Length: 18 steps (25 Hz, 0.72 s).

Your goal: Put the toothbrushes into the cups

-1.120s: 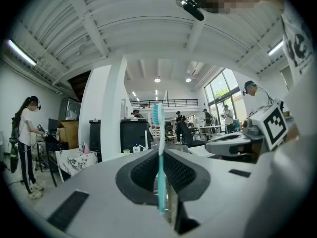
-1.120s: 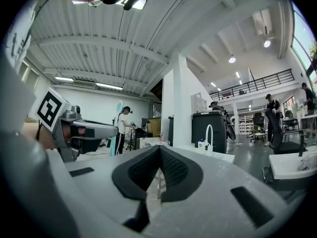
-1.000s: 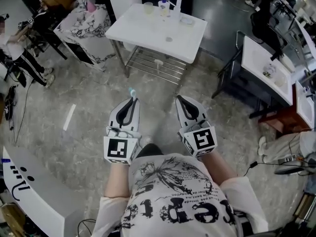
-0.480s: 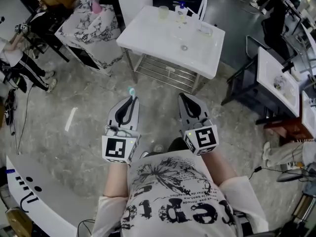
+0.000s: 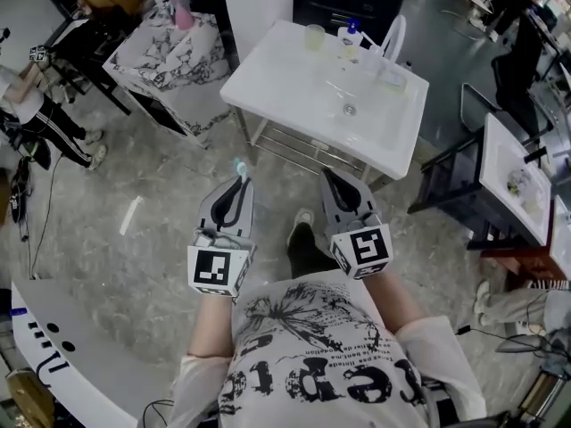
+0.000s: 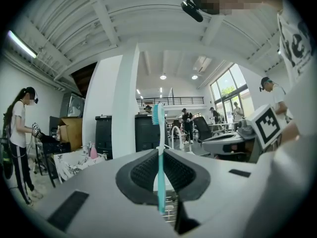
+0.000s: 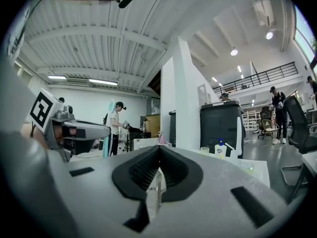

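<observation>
My left gripper (image 5: 237, 185) is shut on a teal toothbrush (image 6: 159, 158) that stands upright between the jaws, its bristle head (image 5: 239, 165) poking past the tips. Beside it my right gripper (image 5: 337, 184) is shut, and I see nothing held in it. Both hover over the floor, short of a white sink table (image 5: 285, 83). A pale translucent cup (image 5: 314, 36) stands at the table's far edge, next to a soap bottle (image 5: 351, 36) and a white faucet (image 5: 393, 36). The same cup (image 7: 205, 150) shows in the right gripper view.
A marble-patterned table (image 5: 152, 56) with a pink bottle (image 5: 185, 16) stands to the left, with a person (image 5: 36, 119) beyond it. More sink tables (image 5: 517, 176) line the right side. A white curved desk (image 5: 62, 355) is at the lower left. A wire shelf (image 5: 308, 150) sits under the sink table.
The sink table has come nearer and shifted right in the head view as the person walks toward it. Both grippers keep the same pose, with the toothbrush still held.
</observation>
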Motion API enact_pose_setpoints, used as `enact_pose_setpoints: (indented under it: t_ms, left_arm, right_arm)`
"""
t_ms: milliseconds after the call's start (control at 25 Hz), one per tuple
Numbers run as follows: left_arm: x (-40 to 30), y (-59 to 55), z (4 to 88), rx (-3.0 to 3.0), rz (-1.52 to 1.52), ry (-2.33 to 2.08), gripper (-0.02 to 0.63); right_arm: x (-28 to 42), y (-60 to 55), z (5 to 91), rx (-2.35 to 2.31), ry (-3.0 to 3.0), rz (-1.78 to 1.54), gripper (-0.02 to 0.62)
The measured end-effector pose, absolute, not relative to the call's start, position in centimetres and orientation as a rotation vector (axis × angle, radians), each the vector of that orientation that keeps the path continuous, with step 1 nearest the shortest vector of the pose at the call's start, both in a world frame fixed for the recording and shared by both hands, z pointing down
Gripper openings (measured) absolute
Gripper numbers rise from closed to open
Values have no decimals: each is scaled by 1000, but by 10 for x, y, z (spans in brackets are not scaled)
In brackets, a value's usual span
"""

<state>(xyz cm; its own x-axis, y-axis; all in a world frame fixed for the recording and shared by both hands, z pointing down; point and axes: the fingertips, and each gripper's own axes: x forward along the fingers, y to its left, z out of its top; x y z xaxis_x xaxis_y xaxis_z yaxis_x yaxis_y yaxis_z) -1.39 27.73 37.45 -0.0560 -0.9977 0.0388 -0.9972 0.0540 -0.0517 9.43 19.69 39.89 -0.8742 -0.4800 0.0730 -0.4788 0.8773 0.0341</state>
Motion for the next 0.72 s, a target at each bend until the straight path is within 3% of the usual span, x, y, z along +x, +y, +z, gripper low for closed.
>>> enact_pose_setpoints:
  t_ms: [720]
  left_arm:
    - [-123,2,362,-2163,-96,2204,28]
  right_arm:
    - [-14,-73,387,818,-2961,-58,-8]
